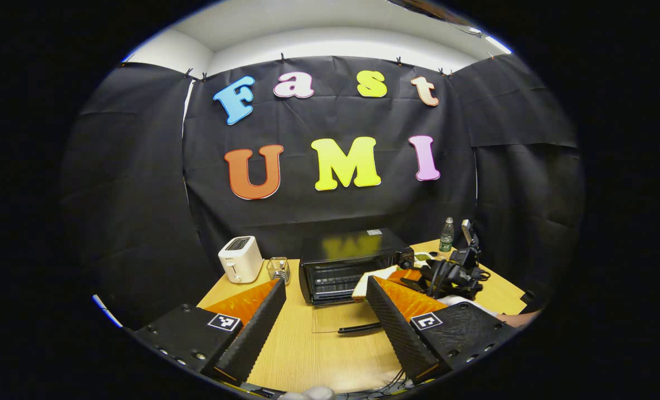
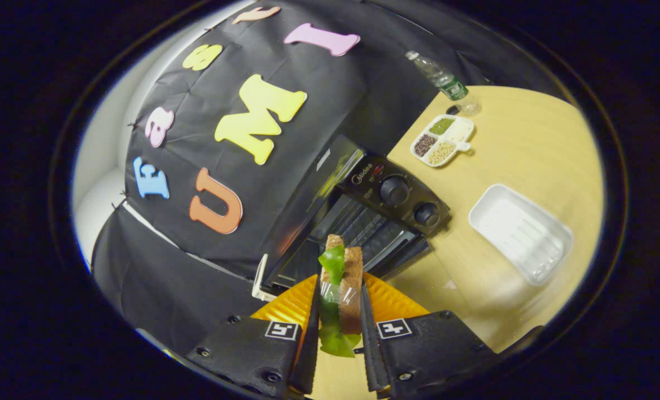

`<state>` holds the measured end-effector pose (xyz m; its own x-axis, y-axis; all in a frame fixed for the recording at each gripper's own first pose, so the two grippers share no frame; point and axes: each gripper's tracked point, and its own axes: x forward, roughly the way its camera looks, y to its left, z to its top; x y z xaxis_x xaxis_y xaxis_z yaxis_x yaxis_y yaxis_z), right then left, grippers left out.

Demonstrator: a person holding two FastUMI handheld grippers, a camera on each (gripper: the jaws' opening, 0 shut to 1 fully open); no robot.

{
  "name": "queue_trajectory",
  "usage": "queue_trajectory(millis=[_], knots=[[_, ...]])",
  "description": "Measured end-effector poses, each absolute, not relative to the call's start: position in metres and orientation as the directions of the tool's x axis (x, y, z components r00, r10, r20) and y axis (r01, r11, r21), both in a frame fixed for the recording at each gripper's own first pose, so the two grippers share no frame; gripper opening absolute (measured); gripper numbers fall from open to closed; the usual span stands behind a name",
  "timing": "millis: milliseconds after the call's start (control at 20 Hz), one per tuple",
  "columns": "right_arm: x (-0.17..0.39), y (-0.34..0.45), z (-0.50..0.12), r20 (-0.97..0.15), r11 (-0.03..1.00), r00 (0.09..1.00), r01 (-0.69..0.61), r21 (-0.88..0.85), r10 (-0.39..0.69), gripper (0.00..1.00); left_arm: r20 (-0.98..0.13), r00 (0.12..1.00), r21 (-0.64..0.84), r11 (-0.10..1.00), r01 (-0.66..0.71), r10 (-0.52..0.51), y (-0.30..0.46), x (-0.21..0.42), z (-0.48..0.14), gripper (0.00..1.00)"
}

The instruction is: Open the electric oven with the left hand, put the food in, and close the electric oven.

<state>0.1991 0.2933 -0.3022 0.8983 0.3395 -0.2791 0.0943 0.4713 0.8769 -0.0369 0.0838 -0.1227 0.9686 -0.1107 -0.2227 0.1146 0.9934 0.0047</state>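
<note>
We see the oven (image 1: 352,266) standing at twelve o'clock on the table (image 1: 319,350) with its glass door (image 1: 335,316) folded down flat. Our left claw (image 1: 324,316) hangs spread wide and empty before it. Our right claw (image 2: 338,316) is clamped on the sandwich (image 2: 341,294), lettuce showing, just short of the oven mouth. A white tray (image 2: 521,233) lies at three o'clock.

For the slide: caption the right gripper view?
Right gripper holds a sandwich before the open oven.
</note>
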Motion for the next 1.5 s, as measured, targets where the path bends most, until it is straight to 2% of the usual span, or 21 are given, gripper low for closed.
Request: queue_trajectory(millis=[300,800,850,900,950,1000,1050,1100,1150,1200,1300,1350,1400,1500], knots=[[0.247,0.331,-0.326,-0.267,0.390,0.926,0.150,0.908,0.267,0.38,-0.271,0.958,0.011,0.995,0.101,-0.094,0.103,-0.045,-0.146,0.95],[0.307,0.346,-0.348,-0.288,0.397,0.935,0.188,0.899,0.209,0.38,-0.297,0.952,-0.013,0.997,0.073,-0.074,0.117,-0.037,-0.159,0.95],[0.309,0.346,-0.350,-0.295,0.406,0.933,0.193,0.893,0.205,0.29,-0.303,0.950,-0.015,0.997,0.070,-0.071,0.118,-0.036,-0.161,0.95],[0.311,0.347,-0.352,-0.299,0.421,0.931,0.191,0.887,0.207,0.37,-0.307,0.949,-0.018,0.998,0.065,-0.068,0.120,-0.035,-0.162,0.95],[0.313,0.346,-0.353,-0.306,0.440,0.930,0.191,0.878,0.206,0.38,-0.308,0.949,-0.027,0.998,0.062,-0.068,0.120,-0.034,-0.162,0.95],[0.314,0.345,-0.354,-0.307,0.449,0.930,0.190,0.873,0.204,0.29,-0.312,0.948,-0.040,0.997,0.062,-0.071,0.119,-0.034,-0.163,0.95],[0.314,0.346,-0.353,-0.311,0.457,0.929,0.191,0.869,0.203,0.30,-0.316,0.946,-0.045,0.997,0.061,-0.072,0.118,-0.032,-0.165,0.95],[0.315,0.346,-0.354,-0.315,0.472,0.927,0.188,0.861,0.206,0.40,-0.318,0.945,-0.045,0.997,0.061,-0.072,0.117,-0.030,-0.166,0.95],[0.315,0.344,-0.356,-0.326,0.495,0.923,0.190,0.848,0.204,0.43,-0.321,0.944,-0.046,0.997,0.061,-0.073,0.116,-0.029,-0.167,0.96],[0.316,0.342,-0.356,-0.332,0.520,0.923,0.189,0.833,0.196,0.36,-0.324,0.943,-0.050,0.997,0.065,-0.077,0.115,-0.029,-0.168,0.96],[0.315,0.338,-0.356,-0.347,0.564,0.921,0.194,0.802,0.176,0.39,-0.318,0.944,-0.050,0.996,0.077,-0.089,0.111,-0.026,-0.166,0.96],[0.314,0.335,-0.359,-0.368,0.591,0.915,0.205,0.780,0.168,0.47,-0.319,0.943,-0.046,0.996,0.081,-0.091,0.108,-0.023,-0.167,0.95],[0.313,0.333,-0.362,-0.387,0.627,0.908,0.208,0.751,0.162,0.51,-0.318,0.944,-0.044,0.996,0.084,-0.093,0.108,-0.022,-0.166,0.96],[0.310,0.322,-0.364,-0.425,0.709,0.897,0.223,0.669,0.119,0.71,-0.308,0.946,-0.045,0.995,0.087,-0.097,0.106,-0.018,-0.162,0.96]])
